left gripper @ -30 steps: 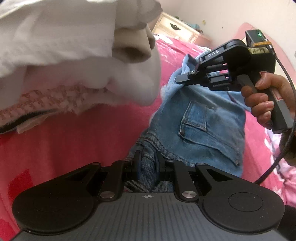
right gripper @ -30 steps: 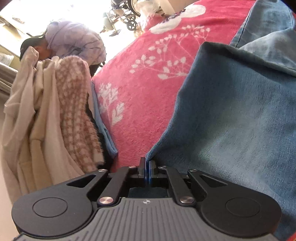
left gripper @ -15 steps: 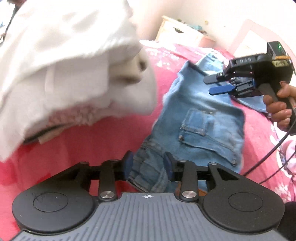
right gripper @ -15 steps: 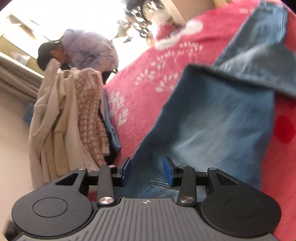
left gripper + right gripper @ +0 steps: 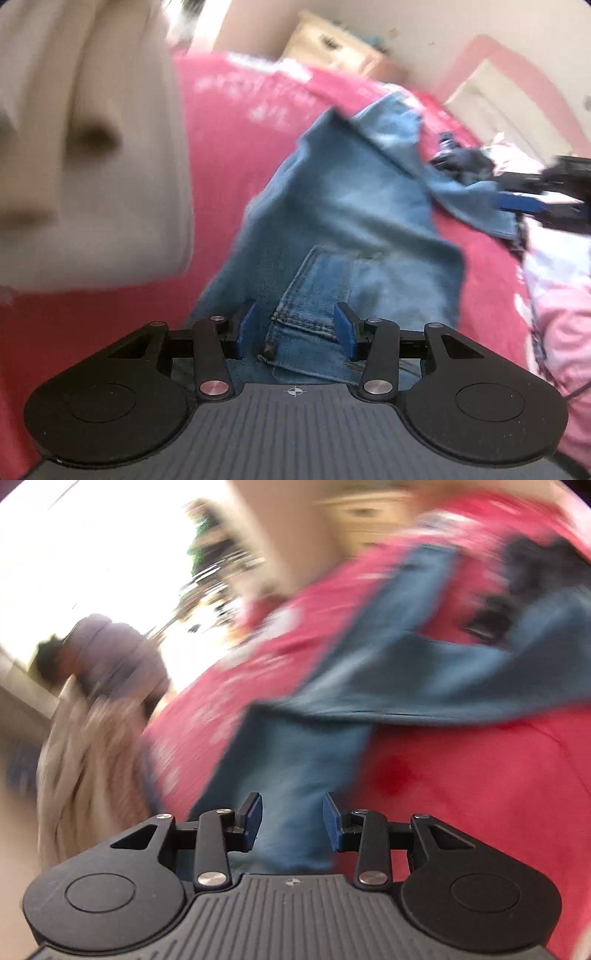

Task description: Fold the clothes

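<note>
The left gripper [image 5: 295, 326] and right gripper [image 5: 292, 819] are both hanging spread over the jeans [image 5: 343, 218] — gripping nothing — lying on the pink bed [image 5: 229, 147].

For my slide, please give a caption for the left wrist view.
Open left tool above folded blue jeans on a pink bedspread.

My right gripper [image 5: 532, 201] is cut off at the right edge; blurred person [image 5: 107, 657] far left, pale clothes pile [image 5: 85, 147] smeared.
</note>
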Tool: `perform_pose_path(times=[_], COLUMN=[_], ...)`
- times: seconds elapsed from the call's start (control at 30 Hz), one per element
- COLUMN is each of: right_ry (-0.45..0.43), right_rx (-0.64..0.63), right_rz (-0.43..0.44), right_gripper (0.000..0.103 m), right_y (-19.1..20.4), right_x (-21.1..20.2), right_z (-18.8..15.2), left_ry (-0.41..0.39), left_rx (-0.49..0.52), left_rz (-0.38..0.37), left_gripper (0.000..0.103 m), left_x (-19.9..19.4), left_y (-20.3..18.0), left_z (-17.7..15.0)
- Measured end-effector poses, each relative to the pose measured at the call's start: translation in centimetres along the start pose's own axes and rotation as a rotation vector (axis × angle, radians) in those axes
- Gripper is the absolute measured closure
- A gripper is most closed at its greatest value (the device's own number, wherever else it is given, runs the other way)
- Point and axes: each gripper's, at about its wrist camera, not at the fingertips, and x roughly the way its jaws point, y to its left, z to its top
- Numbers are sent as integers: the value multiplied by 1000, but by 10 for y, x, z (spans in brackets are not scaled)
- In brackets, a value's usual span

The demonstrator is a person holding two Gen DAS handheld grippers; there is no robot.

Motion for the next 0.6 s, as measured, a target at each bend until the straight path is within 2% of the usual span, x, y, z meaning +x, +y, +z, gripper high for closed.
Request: perform_pose_path(times=[0.07,0.17,0.23,0.4,0.6], right_ry=[-48,-144,-198,-281,-310], right_rx=[218,551,704,886,944], right_rz=[-23,-24,-29,-3,-41], right_gripper=[56,51,49,48,47], right_y=[-48,-121,-158,-209,-234], right_x=[-9,-18,-16,8,59], right_z=[13,23,25,27,40], left_ry=[-1,4,14,30,24], left_rx=[-18,-35,-41,-31,-4], left_rz=[-4,-7,-2,26,54], left_gripper=[58,58,58,57,57], left_x=[0,-1,0,3,5], left_y=[4,6,6,1,-6], left_z=[-2,-3,-1,3,1])
